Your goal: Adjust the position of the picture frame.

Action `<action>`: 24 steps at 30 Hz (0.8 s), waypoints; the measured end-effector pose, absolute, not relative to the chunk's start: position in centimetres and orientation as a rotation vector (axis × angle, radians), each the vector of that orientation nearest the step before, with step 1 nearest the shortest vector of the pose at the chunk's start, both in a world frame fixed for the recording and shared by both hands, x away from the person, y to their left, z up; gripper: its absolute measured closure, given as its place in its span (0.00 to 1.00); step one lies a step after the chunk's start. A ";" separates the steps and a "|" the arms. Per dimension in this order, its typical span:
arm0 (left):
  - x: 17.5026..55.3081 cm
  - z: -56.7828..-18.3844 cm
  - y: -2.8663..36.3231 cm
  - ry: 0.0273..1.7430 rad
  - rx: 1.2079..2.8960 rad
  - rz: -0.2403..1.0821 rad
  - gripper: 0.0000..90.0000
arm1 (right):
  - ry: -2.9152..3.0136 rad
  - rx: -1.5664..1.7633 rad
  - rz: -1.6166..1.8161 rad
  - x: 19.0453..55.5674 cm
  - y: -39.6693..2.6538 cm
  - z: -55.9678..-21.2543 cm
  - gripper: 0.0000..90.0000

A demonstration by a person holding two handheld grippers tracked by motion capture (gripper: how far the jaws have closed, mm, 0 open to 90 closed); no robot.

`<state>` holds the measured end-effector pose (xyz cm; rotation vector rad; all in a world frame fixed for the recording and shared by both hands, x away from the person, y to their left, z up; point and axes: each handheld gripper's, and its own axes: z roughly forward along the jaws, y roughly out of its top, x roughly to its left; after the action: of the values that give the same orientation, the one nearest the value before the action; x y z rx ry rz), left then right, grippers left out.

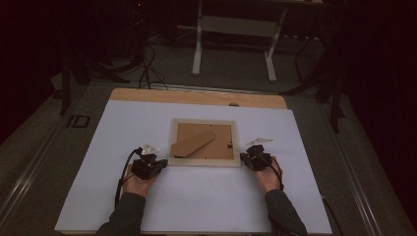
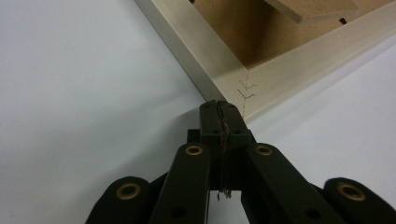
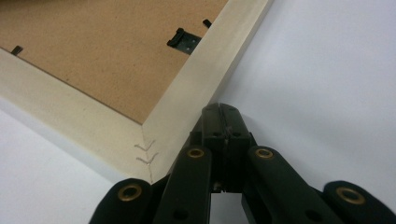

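Observation:
A pale wooden picture frame [image 1: 203, 161] lies face down on the white table sheet [image 1: 196, 196], its brown backing board [image 1: 216, 147] and folded-out stand [image 1: 193, 142] showing. My left gripper [image 1: 164, 162] is shut, its tip at the frame's near-left corner [image 2: 243, 93]; in the left gripper view the left gripper [image 2: 220, 106] has its jaws pressed together with nothing between them. My right gripper [image 1: 243, 158] is shut too, its tip against the frame's near-right corner. In the right gripper view the right gripper [image 3: 219, 109] rests against the frame's outer edge [image 3: 205, 70], near a black turn clip [image 3: 183, 39].
The white sheet covers a wooden tabletop [image 1: 196, 96] whose far edge shows bare. Beyond the table stands a white-legged desk frame [image 1: 233, 44] on a dark floor, with cables [image 1: 147, 69] trailing at the far left.

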<state>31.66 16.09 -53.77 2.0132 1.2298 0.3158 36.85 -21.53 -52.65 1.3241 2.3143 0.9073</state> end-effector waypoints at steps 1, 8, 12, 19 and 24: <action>31.7 -53.8 16.1 1.230 2.013 0.316 1.00 | 2.314 1.324 0.907 36.8 -21.5 -52.7 1.00; 31.2 -53.6 16.2 1.234 2.030 0.332 1.00 | 2.329 1.315 0.913 36.4 -21.3 -52.6 1.00; 31.1 -53.6 16.5 1.244 2.031 0.345 1.00 | 2.351 1.284 0.911 36.0 -21.1 -52.6 1.00; 30.9 -53.6 16.5 1.245 2.038 0.367 1.00 | 2.355 1.272 0.908 35.8 -20.9 -52.6 1.00; 30.7 -53.5 16.4 1.243 2.056 0.388 1.00 | 2.363 1.271 0.910 36.0 -20.8 -52.6 1.00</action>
<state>30.67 16.43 -53.48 2.0557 1.2435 0.3881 35.97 -20.82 -52.61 1.2707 2.3634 0.9100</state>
